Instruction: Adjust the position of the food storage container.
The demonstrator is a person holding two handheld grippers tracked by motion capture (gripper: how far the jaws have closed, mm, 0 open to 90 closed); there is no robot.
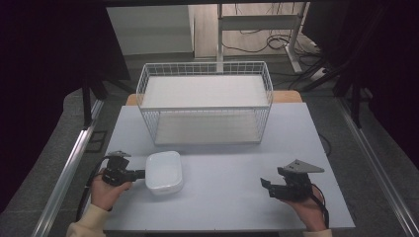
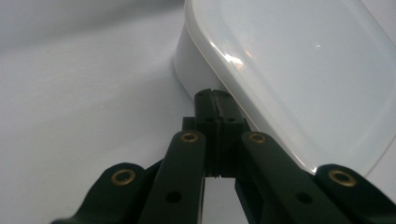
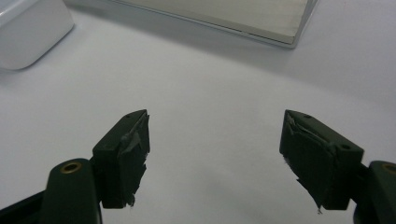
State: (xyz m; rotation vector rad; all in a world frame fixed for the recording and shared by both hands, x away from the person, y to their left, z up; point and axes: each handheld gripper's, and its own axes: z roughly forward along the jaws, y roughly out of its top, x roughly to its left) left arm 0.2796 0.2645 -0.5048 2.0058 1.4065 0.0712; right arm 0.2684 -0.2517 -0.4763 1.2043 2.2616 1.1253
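A white lidded container (image 1: 164, 171) lies on the table at the front left. In the left gripper view the container (image 2: 299, 70) stands close up, its pale lid overhanging the white wall. My left gripper (image 1: 141, 174) is shut with nothing between its jaws, and its tip (image 2: 215, 95) rests against the container's left side just under the lid rim. My right gripper (image 1: 267, 185) is held low at the front right, open and empty (image 3: 215, 126). From there a corner of the container (image 3: 28, 32) appears at the far left.
A white wire basket (image 1: 205, 101) with a pale floor stands at the middle back of the grey table (image 1: 232, 163); its near bottom edge (image 3: 224, 18) crosses the top of the right gripper view. Metal rails run along both sides of the table.
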